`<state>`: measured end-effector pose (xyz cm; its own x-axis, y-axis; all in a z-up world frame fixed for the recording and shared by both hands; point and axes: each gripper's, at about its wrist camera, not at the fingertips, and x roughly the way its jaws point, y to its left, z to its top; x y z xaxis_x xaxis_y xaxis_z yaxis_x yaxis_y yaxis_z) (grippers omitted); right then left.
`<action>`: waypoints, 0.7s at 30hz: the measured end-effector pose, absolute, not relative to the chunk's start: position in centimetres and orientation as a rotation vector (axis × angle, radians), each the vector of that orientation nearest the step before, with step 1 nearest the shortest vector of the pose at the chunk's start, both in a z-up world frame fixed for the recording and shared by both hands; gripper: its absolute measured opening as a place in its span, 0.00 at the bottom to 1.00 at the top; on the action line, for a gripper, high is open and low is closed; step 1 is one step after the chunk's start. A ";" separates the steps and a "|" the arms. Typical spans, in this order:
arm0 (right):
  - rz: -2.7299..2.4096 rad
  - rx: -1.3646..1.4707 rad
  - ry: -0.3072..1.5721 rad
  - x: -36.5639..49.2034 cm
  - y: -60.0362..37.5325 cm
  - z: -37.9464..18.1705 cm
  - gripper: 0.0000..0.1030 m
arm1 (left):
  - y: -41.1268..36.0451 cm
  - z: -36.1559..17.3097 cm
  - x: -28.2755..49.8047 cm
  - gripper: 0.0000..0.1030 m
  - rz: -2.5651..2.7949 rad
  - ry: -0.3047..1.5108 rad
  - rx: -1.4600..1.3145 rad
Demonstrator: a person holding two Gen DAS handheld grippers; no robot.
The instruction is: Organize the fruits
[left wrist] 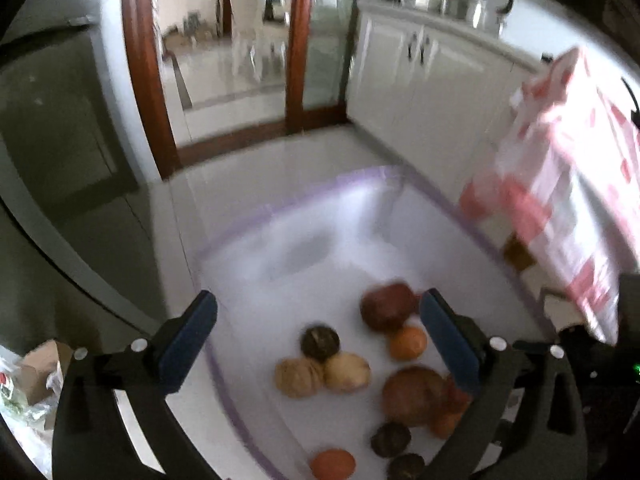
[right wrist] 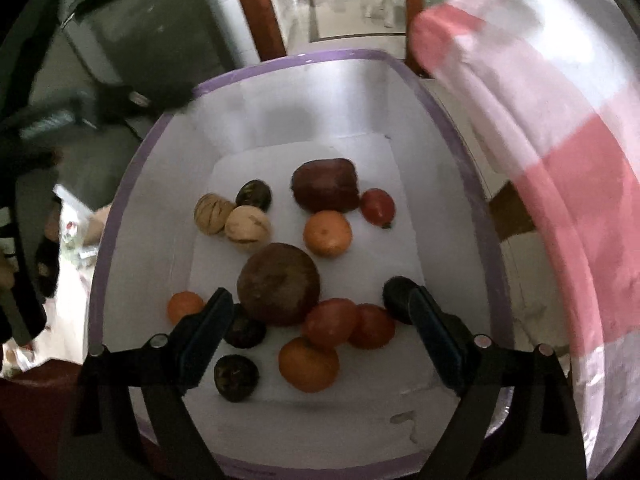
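In the bin (right wrist: 120, 216), fruit is being left loose under both unclenched, empty grippers (left wrist: 320, 344) (right wrist: 320, 332), risking the bag (right wrist: 560, 160) at two o'clock being dropped over it.

A home kitchen

White cabinets (left wrist: 420, 92) under a counter with a kettle (left wrist: 490, 0), a wood-framed glass door (left wrist: 320, 40) and a glossy tiled floor (left wrist: 224, 76) lie beyond the tool.
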<state>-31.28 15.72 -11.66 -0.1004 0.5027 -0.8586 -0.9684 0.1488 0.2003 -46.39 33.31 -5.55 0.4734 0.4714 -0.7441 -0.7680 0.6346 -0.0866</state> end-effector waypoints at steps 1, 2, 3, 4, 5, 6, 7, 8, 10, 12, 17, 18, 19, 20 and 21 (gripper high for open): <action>1.364 -0.601 1.018 -31.1 15.7 -11.6 0.85 | 33.3 -4.8 -46.7 0.99 0.798 0.724 -0.431; 1.356 -0.603 1.020 -31.1 15.8 -11.6 0.85 | 33.4 -3.7 -47.1 0.99 0.812 0.687 -0.407; 1.346 -0.611 1.021 -31.2 15.9 -11.5 0.85 | 33.2 -3.1 -47.4 0.99 0.822 0.664 -0.390; 1.340 -0.619 1.021 -31.3 16.0 -11.5 0.85 | 33.2 -2.1 -47.7 0.99 0.832 0.636 -0.369; 1.335 -0.625 1.022 -31.4 16.0 -11.5 0.85 | 33.2 -1.5 -47.8 0.99 0.844 0.620 -0.353; 1.332 -0.632 1.024 -31.5 16.1 -11.5 0.85 | 33.1 -0.9 -47.9 0.99 0.869 0.611 -0.335; 1.326 -0.636 1.024 -31.6 16.1 -11.3 0.85 | 33.0 -0.3 -47.9 0.99 0.898 0.611 -0.321; 1.321 -0.637 1.020 -31.5 16.1 -11.1 0.85 | 33.1 0.3 -48.0 0.99 0.940 0.614 -0.304; 1.307 -0.632 1.017 -31.5 16.2 -10.7 0.85 | 33.4 1.0 -48.1 0.99 1.035 0.639 -0.284; 1.292 -0.621 1.022 -31.3 16.2 -10.2 0.85 | 33.9 1.3 -47.9 0.99 1.079 0.685 -0.305; 1.239 -0.630 1.008 -31.5 16.5 -8.0 0.85 | 35.1 0.7 -47.9 0.99 1.036 0.765 -0.391; 1.231 -0.642 1.004 -31.6 16.6 -7.7 0.85 | 35.1 0.4 -47.9 0.99 1.022 0.786 -0.405; 1.218 -0.663 0.999 -31.9 16.7 -7.4 0.85 | 35.1 -0.1 -48.0 0.99 1.004 0.801 -0.424; 1.207 -0.678 1.001 -32.2 16.8 -7.2 0.85 | 35.0 -0.6 -48.0 0.99 0.987 0.822 -0.441; 1.198 -0.693 1.008 -32.4 16.9 -7.2 0.85 | 34.6 -1.2 -47.8 0.99 0.962 0.854 -0.457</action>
<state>-32.44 16.89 -7.17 0.0462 0.4206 -0.9061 -0.9645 0.2548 0.0691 -47.78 34.63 -1.21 0.2932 0.5232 -0.8002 -0.8566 0.5154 0.0232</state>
